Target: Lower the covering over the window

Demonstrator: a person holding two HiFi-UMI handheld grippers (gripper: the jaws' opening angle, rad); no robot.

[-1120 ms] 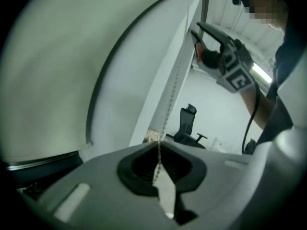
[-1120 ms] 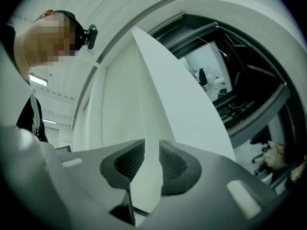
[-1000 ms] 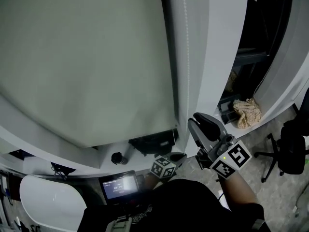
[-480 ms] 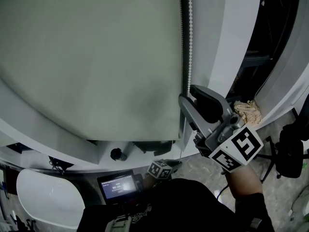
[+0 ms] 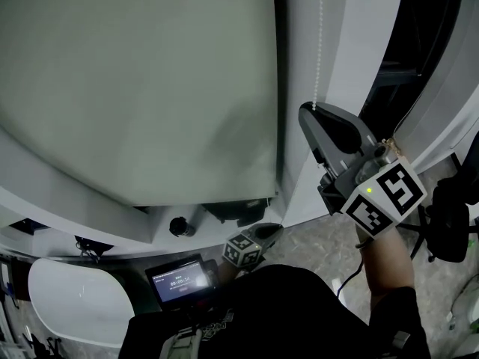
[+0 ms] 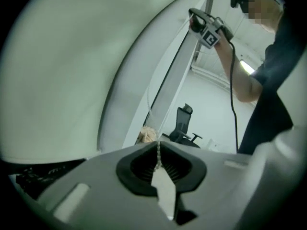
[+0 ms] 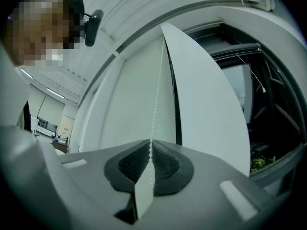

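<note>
**Helper:** Since you can see it, where is the pale grey cloth window blind (image 5: 135,81)?

**Me:** It hangs down over the window, just left of the white bead chain (image 7: 156,95). My right gripper (image 7: 150,145) has just snapped shut on that chain, high up. My left gripper (image 6: 158,150) pinches the chain tight lower down.

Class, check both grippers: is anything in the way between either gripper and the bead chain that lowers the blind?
Nothing visible. The right gripper has just closed on the bead chain, high up; the left gripper is shut on it lower down.
</note>
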